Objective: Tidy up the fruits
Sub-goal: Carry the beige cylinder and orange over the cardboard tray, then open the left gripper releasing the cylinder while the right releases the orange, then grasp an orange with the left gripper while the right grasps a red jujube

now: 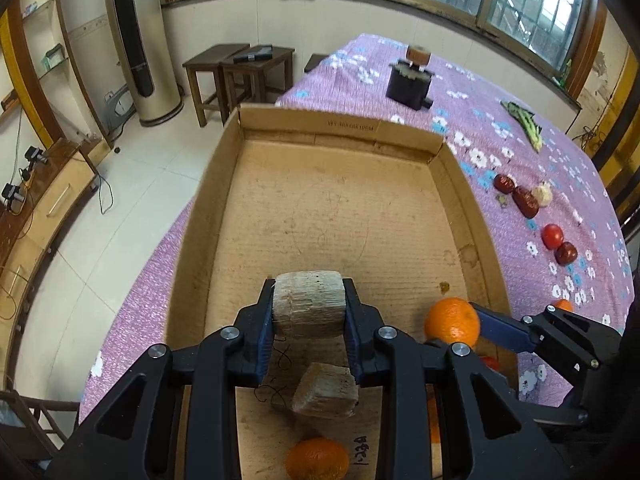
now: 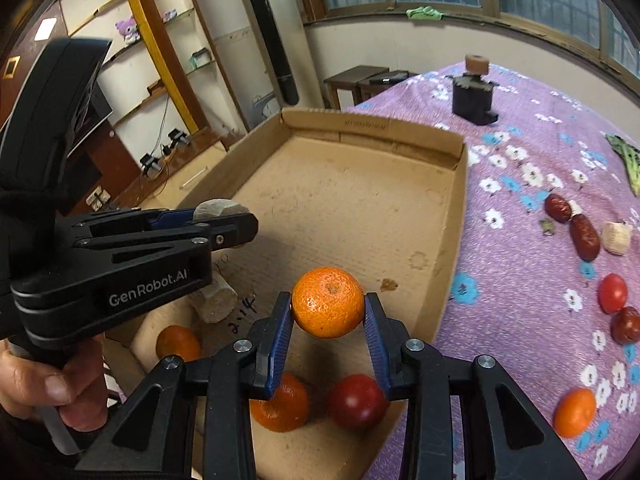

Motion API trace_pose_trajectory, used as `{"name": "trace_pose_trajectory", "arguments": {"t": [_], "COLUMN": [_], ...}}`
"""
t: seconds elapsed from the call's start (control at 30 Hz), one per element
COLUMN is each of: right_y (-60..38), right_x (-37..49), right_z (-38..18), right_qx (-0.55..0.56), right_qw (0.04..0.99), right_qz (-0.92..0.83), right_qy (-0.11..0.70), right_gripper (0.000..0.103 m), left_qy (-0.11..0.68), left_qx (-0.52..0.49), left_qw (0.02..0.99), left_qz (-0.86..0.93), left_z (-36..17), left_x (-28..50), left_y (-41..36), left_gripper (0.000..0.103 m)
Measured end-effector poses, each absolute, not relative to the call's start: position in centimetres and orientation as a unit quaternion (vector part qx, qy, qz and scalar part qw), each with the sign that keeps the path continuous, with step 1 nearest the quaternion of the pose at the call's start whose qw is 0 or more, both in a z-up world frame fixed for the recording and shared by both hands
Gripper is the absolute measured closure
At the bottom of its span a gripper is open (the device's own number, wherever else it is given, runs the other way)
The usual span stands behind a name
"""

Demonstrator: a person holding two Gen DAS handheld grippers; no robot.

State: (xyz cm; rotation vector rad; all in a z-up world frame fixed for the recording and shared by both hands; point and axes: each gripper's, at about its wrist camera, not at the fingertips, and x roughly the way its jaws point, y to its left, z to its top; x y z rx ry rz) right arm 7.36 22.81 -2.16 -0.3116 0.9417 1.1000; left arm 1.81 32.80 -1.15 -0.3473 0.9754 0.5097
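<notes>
In the left wrist view my left gripper (image 1: 308,308) is shut on a pale fibrous chunk (image 1: 308,304), held above the near half of the cardboard box (image 1: 452,184). Below it in the box lie a second pale chunk (image 1: 324,394) and an orange (image 1: 316,460). In the right wrist view my right gripper (image 2: 328,308) is shut on an orange (image 2: 328,302) over the box's near right part. Beneath it rest another orange (image 2: 280,402), a red fruit (image 2: 356,400) and a third orange (image 2: 178,342). The left gripper (image 2: 224,216) with its chunk hangs to the left.
On the purple flowered cloth (image 2: 520,320) right of the box lie red dates (image 2: 584,236), a tomato (image 2: 612,292), a pale chunk (image 2: 616,238), an orange (image 2: 574,412) and a green vegetable (image 2: 628,160). A black device (image 2: 472,96) stands at the far end. A hand (image 2: 60,384) grips the left handle.
</notes>
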Motion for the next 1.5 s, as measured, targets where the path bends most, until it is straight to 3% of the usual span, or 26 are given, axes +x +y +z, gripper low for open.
{"name": "trace_pose_trajectory", "arguments": {"t": [0.33, 0.47, 0.63, 1.5], "right_y": [23.5, 22.8, 22.0, 9.1], "right_x": [7.4, 7.0, 6.4, 7.7], "right_z": [-3.1, -2.4, -1.3, 2.4], "right_qx": [-0.155, -0.15, -0.147, -0.077], "right_qw": [0.728, 0.729, 0.734, 0.807], "right_qz": [0.506, 0.511, 0.515, 0.433], "right_qy": [0.437, 0.429, 0.417, 0.393], "right_gripper": [0.062, 0.054, 0.054, 0.052], "left_qy": [0.491, 0.479, 0.456, 0.417], "left_qx": [-0.147, -0.147, -0.137, -0.1], "left_qw": [0.821, 0.827, 0.839, 0.877], "left_qz": [0.251, 0.253, 0.262, 0.218], "left_z": [-2.4, -1.7, -0.1, 3.5], "left_x": [2.2, 1.7, 0.8, 0.0], "left_y": [32.2, 32.0, 31.4, 24.4], "left_gripper": [0.074, 0.073, 0.06, 0.06]}}
